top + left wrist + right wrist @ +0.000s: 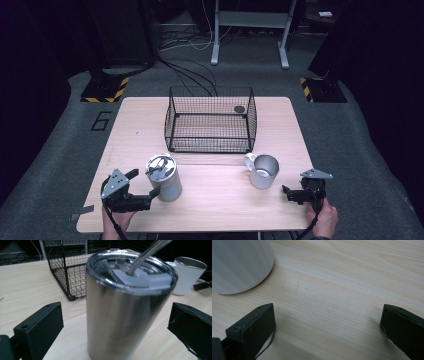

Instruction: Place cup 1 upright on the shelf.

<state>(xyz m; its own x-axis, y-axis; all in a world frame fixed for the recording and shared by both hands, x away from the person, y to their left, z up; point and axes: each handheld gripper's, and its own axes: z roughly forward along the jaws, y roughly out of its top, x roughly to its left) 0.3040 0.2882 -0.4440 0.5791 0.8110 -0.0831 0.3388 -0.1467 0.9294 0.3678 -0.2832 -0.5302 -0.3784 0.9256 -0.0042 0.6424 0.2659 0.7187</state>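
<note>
Two claws work the desk's near edge: the left claw point(146, 186), jaws apart, straddles the tumbler point(125, 307) near the left corner, ready to clamp; the right claw point(289, 192) waits agape beside the mug point(263, 171).

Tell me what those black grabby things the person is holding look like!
Each hand holds a black tool with two chunky, blocky jaws. The left tool and the right tool both carry a grey three-cornered plate on top, and a black cable trails from each toward the person. The jaw blocks have small screw holes. The hands wear no gloves, and no sleeves come into view.
</note>
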